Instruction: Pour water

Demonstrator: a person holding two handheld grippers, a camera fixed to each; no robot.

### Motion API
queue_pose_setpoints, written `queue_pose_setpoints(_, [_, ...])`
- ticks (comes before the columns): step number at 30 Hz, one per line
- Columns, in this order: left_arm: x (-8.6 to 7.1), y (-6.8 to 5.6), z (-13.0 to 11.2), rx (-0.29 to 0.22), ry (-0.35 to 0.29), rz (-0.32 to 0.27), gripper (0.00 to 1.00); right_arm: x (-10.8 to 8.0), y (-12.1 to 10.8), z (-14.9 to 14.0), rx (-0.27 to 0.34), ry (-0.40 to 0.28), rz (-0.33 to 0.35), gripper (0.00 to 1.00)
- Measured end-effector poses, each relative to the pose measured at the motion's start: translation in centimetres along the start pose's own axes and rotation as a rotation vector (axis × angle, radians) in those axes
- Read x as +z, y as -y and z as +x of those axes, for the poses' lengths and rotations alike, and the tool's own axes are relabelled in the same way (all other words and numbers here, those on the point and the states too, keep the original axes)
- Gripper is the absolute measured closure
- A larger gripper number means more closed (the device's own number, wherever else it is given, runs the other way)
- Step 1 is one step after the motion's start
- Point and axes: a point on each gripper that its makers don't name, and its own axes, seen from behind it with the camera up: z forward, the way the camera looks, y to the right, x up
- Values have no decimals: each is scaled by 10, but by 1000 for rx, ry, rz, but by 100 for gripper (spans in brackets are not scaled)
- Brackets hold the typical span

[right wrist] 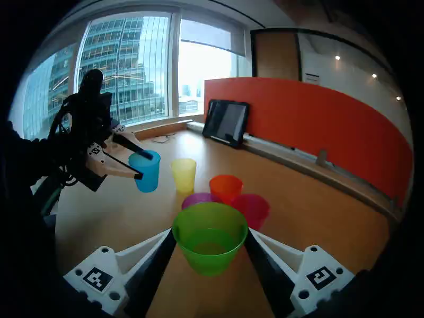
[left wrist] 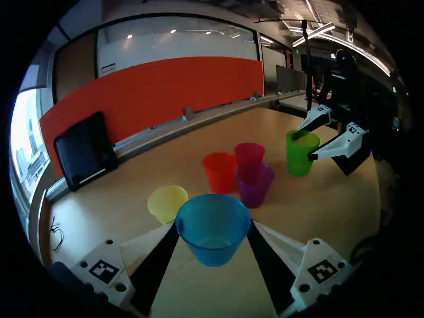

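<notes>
L gripper (left wrist: 212,225) tight on blue cup (left wrist: 213,244), R gripper (right wrist: 210,233) on green cup (right wrist: 210,252); right gripper view: windows (right wrist: 127,69).

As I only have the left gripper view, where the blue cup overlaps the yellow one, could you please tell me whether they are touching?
Observer: No; the right gripper view shows table between the blue cup and the yellow cup.
Operator: Thank you. Is the green cup held from both sides?
Observer: Yes, the green cup sits upright in the right gripper, pressed on each side.
Operator: Is there water in it?
Observer: A darker patch shows at its bottom; I cannot tell.
</notes>
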Motion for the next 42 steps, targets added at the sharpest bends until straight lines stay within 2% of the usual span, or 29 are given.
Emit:
queue_pose_setpoints(8, [9, -12, -22, 38, 82, -41, 12, 6, 4, -26, 5, 82, 16, 8])
queue_pose_setpoints(17, [19, -20, -38, 34, 131, -74, 12, 10, 7, -41, 8, 124, 28, 8])
queue_pose_setpoints(27, [25, -23, -49, 18, 145, -82, 12, 15, 5, -50, 6, 140, 25, 9])
queue_pose_setpoints(42, [18, -20, -64, 10, 187, -75, 10, 20, 7, -60, 14, 156, 25, 8])
